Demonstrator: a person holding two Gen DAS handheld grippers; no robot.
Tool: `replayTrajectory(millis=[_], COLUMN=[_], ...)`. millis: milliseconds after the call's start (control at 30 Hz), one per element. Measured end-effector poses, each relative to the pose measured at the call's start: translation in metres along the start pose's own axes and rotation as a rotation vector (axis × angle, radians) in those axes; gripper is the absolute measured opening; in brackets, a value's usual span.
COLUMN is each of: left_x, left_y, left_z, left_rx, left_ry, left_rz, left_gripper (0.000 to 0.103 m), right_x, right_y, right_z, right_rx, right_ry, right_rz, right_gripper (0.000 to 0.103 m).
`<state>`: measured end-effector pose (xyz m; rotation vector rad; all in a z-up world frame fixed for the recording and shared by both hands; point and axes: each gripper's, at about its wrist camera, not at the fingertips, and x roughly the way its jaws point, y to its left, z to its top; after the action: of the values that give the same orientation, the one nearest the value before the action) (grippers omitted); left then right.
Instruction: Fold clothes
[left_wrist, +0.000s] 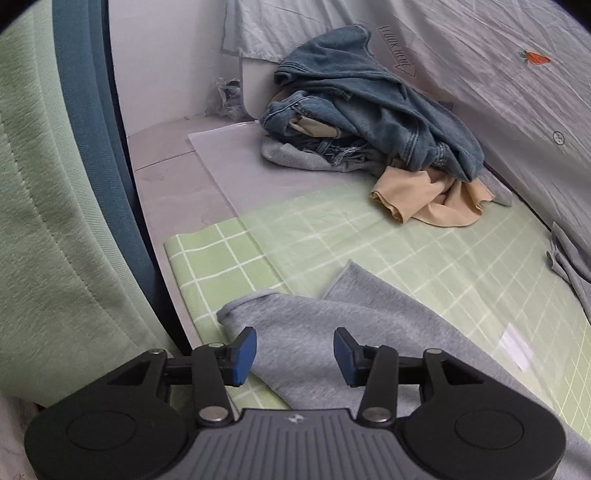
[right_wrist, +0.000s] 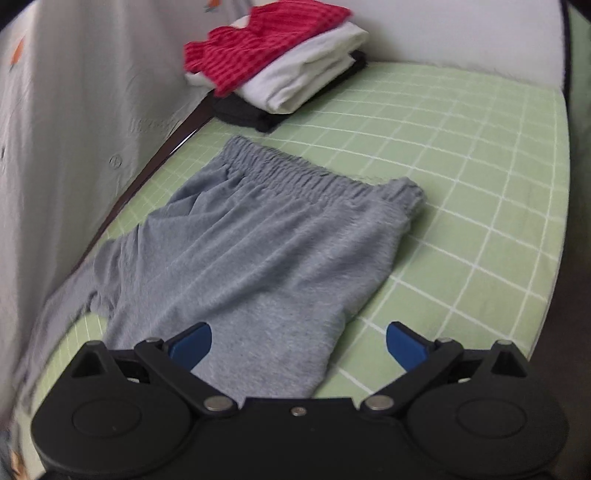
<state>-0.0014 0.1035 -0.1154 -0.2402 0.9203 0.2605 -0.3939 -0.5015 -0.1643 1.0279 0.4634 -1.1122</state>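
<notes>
— Where have the grey trousers (right_wrist: 258, 236) got to?

— Flat on the green checked sheet (right_wrist: 461, 177), waistband (right_wrist: 317, 177) at the far end as the right gripper (right_wrist: 298, 345) looks at them; the cloth runs back under that gripper, whose jaws stand wide with nothing between them; one pad hangs over the cloth, the other over bare sheet just beside the trousers' edge.

— And the other one?

— The left gripper (left_wrist: 294, 356) is half open, empty too; the leg end (left_wrist: 332, 317) lies just ahead of and beneath its pads, with one corner turned over on itself.

— So what worries you?

— That turned corner, mostly; if the left jaws close there as it lies, I'd guess they catch only the top flap, and the fold comes out crooked or the lower layer drags behind; the knit looks soft and limp, so a shallow nip could slip out halfway.

— Anything on the right?

— A bit of the trousers trails off towards the hanging pale cloth (right_wrist: 74, 110), beyond that gripper's left pad; lift without gathering it and it may stay caught there; the folded stack (right_wrist: 280, 62) beyond the waistband, and the unfolded heap (left_wrist: 369, 122) far ahead of the left gripper, both look well clear.
</notes>
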Motion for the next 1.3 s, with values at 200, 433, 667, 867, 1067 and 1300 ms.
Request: replayTrajectory(millis=[200, 433, 667, 867, 1067, 1300], left_x=[-0.005, -0.006, 0.01, 0.027, 0.045, 0.064], left_y=[-0.031, -0.06, -0.07, -0.068, -0.067, -0.07], left_z=[-0.021, -0.035, -0.03, -0.021, -0.011, -0.002], left_rx=[0.078, 0.152, 0.159, 0.184, 0.209, 0.238], left_ry=[0.031, 0.04, 0.028, 0.04, 0.074, 0.078], left_rz=[-0.04, -0.047, -0.011, -0.018, -0.08, -0.086], left_gripper=[0.049, 0.053, 0.053, 0.054, 0.063, 0.069], right_x=[0.024, 0.056, -0.011, 0.02, 0.033, 0.038], right_y=[-0.022, -0.02, -0.003, 0.001, -0.003, -0.006], right_z=[0.028, 0.069, 0.104, 0.113, 0.113, 0.112], right_rx=[0.132, -0.041, -0.227, -0.442, -0.406, -0.38], right_ry=[-0.049, -0.039, -0.261, -0.204, -0.205, -0.165], right_rz=[-0.04, -0.091, -0.021, -0.128, -0.236, -0.281], right_gripper=[0.084, 0.025, 0.007, 0.006, 0.006, 0.006])
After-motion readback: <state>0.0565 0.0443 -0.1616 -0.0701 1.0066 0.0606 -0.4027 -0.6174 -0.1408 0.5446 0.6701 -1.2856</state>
